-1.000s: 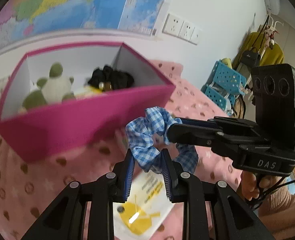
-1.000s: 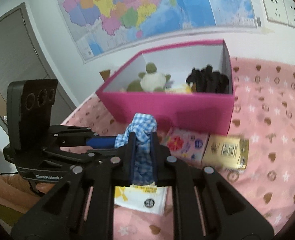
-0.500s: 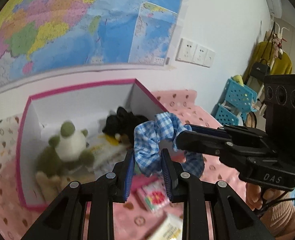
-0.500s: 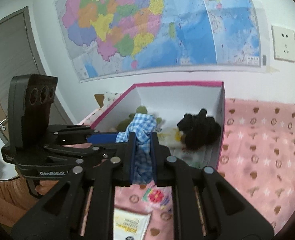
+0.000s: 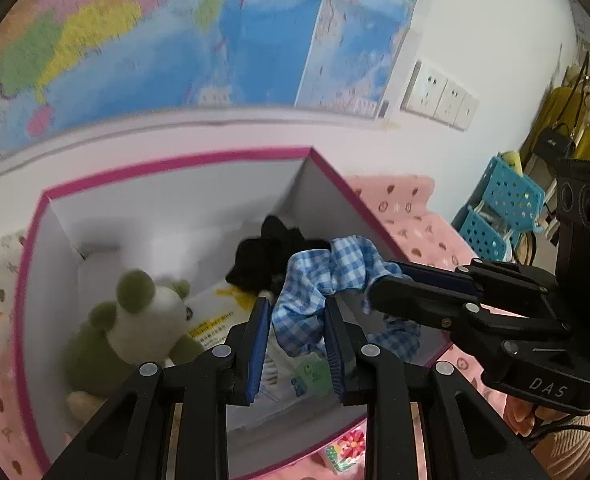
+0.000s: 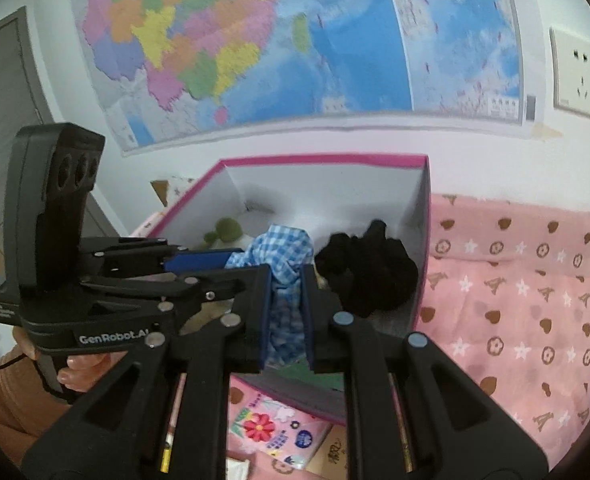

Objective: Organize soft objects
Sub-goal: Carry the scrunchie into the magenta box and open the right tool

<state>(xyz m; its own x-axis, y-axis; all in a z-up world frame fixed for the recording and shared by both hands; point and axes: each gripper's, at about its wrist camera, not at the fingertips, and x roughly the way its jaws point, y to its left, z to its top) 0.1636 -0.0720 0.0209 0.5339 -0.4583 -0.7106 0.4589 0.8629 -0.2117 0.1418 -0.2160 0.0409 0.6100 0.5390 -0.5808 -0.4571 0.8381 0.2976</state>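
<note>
Above the pink box [image 5: 35,264], both my tongs clamp one blue gingham scrunchie [image 5: 315,276]: left tongs [image 5: 297,328] narrow on its lower fold, right tongs [image 5: 379,284] narrow on its far side. My tong frames hide the box's near wall and part of the paper packets [image 5: 215,316]; the wall map [image 6: 255,48] is blurred. One second earlier the scrunchie hung short of the box, over the pink bed cover [image 6: 515,300]. Its long axis runs between the tongs, sagging downward. Inside lie a green plush toy [image 5: 135,320] and black fabric [image 6: 367,268].
</note>
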